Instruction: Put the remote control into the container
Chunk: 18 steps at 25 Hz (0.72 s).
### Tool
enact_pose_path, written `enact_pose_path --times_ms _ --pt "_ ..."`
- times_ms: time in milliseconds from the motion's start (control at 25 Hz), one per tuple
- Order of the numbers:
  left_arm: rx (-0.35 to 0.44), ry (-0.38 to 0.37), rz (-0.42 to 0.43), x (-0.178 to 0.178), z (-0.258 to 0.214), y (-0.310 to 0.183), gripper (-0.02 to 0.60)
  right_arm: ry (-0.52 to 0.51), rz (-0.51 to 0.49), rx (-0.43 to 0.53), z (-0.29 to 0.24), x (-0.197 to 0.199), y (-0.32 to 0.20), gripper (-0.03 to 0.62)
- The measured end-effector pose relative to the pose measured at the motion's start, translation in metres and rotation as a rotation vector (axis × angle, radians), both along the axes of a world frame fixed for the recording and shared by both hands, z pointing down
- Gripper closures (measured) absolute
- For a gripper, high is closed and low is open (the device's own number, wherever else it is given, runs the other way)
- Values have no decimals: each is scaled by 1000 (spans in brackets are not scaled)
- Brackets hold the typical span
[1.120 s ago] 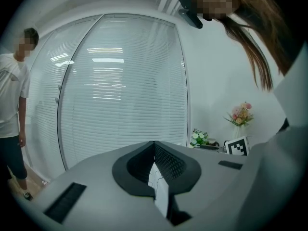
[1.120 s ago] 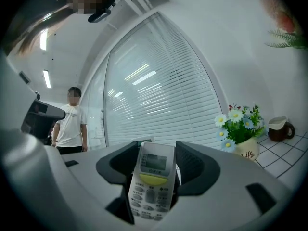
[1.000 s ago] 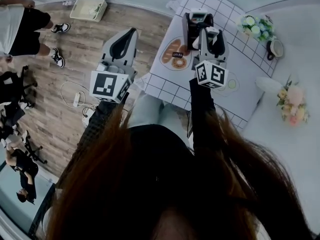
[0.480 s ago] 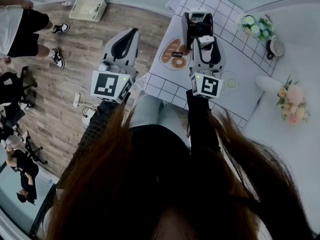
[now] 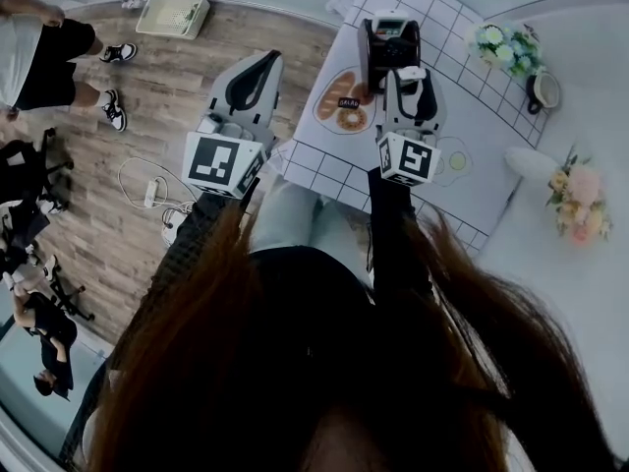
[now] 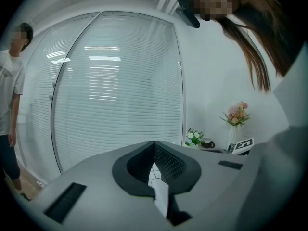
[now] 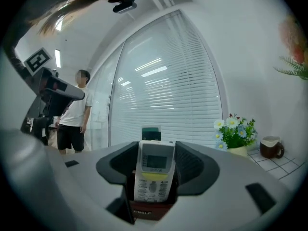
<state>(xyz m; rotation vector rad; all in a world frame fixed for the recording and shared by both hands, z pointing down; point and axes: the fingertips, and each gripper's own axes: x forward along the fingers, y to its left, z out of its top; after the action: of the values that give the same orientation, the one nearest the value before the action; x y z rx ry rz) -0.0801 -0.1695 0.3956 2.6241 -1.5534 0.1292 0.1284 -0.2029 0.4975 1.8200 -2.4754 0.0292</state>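
Head view: the right gripper (image 5: 411, 77) hangs just short of the dark container (image 5: 376, 57), the left gripper (image 5: 257, 67) well off over the floor (image 5: 147, 116); left gripper view: jaws together, empty; right gripper view: jaws clamp the white remote control (image 7: 153, 174) upright, container just ahead.

Right gripper (image 5: 411, 79) over table (image 5: 472, 155), remote (image 7: 154, 174) between its jaws, at near side of container (image 5: 366, 57). Plate (image 5: 329, 101) left of container. Flowers (image 5: 501, 49) and cup (image 5: 543, 91) to its right. Left gripper (image 5: 257, 72) off table, over floor (image 5: 147, 116), jaws together.
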Motion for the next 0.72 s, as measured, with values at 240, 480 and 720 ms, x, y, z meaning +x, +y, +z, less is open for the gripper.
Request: enact_pose_path --times_ms 240,480,720 --pt "-5 0 17 12 7 -5 572 49 -29 -75 19 -6 6 349" --pt "8 23 34 26 1 -11 573 25 -79 -30 -21 -7 13 350" --pt "75 53 50 35 -32 -11 574 -120 -53 69 -89 19 32 456"
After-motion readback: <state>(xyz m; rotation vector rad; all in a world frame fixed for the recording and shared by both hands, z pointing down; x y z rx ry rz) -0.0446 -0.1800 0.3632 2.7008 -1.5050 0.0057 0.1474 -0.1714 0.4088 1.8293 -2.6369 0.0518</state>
